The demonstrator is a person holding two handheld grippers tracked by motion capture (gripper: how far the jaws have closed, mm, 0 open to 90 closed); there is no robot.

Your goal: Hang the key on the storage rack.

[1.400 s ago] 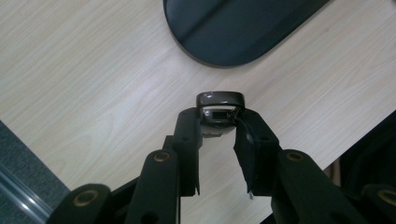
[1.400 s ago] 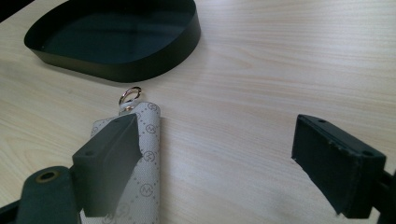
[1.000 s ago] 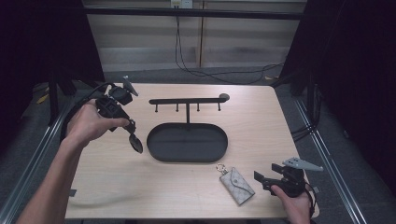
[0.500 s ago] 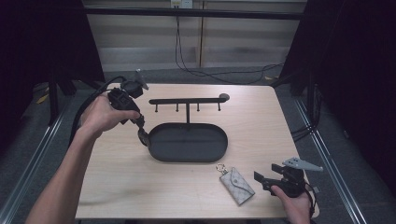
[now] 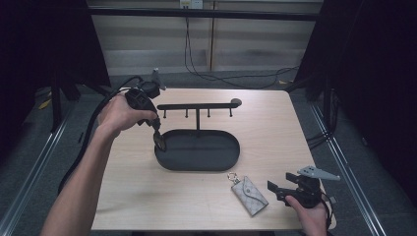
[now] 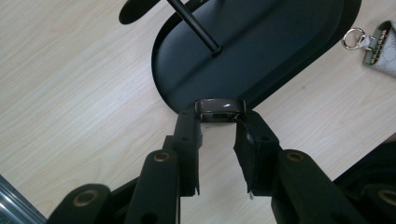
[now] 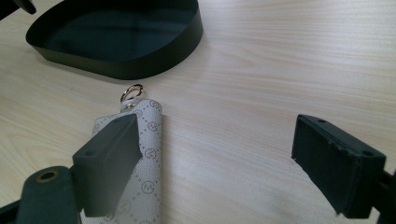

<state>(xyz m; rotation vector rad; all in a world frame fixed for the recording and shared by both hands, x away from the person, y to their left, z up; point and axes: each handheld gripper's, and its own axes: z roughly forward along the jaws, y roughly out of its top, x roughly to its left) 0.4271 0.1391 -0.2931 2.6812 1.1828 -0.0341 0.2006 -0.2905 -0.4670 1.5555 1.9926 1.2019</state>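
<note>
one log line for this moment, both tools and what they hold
left tool: shut on dark ring, over tray rim | right tool: open, empty, beside key pouch | pouch flat on table

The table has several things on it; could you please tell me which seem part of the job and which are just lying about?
In use:
- left gripper, shut on a small dark object
- black oval tray under it
- key pouch, by the open right gripper

Lying about:
- cables behind the table

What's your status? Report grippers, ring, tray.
Left gripper shut on dark ring, over tray rim. Right gripper open, beside key pouch. Nothing in the way.
</note>
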